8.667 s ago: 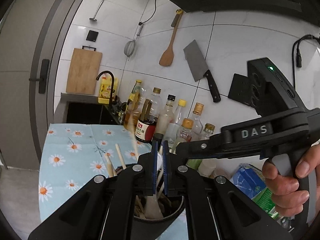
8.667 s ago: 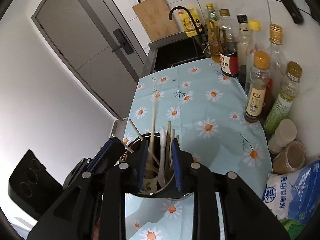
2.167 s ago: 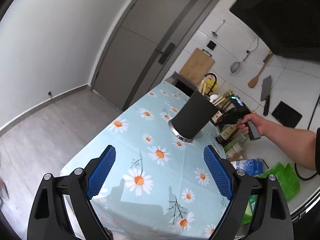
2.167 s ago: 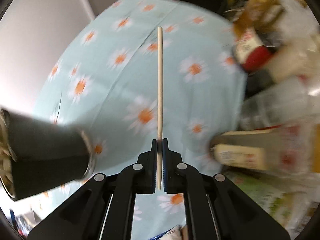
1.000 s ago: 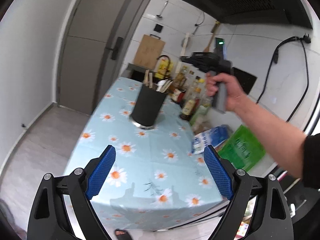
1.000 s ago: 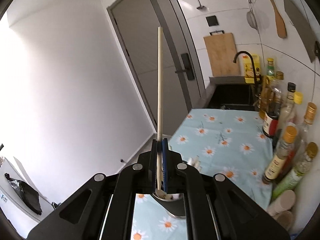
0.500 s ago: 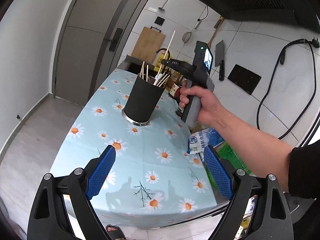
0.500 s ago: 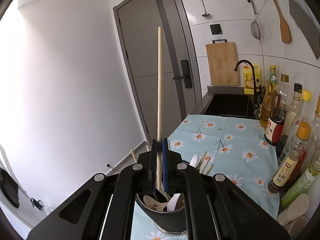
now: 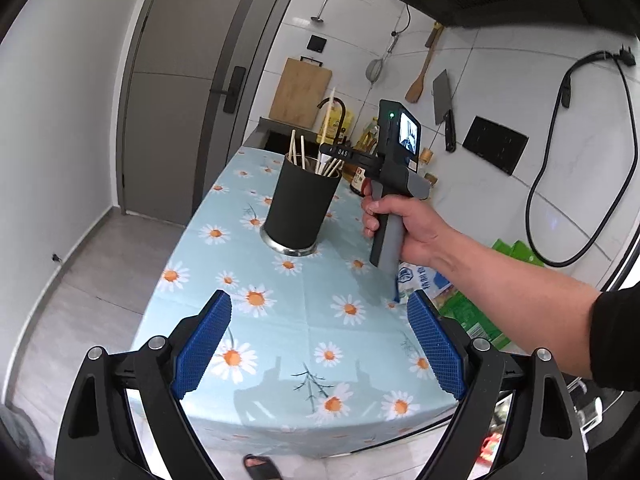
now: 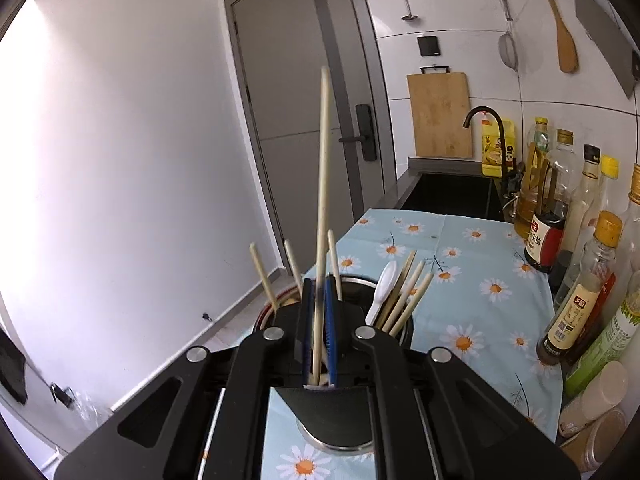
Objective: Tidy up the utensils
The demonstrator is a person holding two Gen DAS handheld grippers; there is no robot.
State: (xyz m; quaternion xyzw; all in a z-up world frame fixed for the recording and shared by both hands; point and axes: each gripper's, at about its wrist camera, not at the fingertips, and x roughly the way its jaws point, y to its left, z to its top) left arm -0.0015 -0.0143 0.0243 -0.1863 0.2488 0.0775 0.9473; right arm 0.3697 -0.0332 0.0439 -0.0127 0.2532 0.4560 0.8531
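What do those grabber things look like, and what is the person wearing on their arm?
Each grabber is black, with two fingers faced in bumpy blue pads. The right gripper is shaped like a pistol, with a grey handle, white letters DAS on its side, a small green light and a little screen at the back. The person's right hand is bare; a black sleeve starts further up the arm.

One holder (image 9: 298,208), two tools (image 9: 320,344) (image 10: 318,312)

Black tongs (image 9: 318,354), blue ridged pads (image 9: 202,342), black sleeve (image 9: 618,338).
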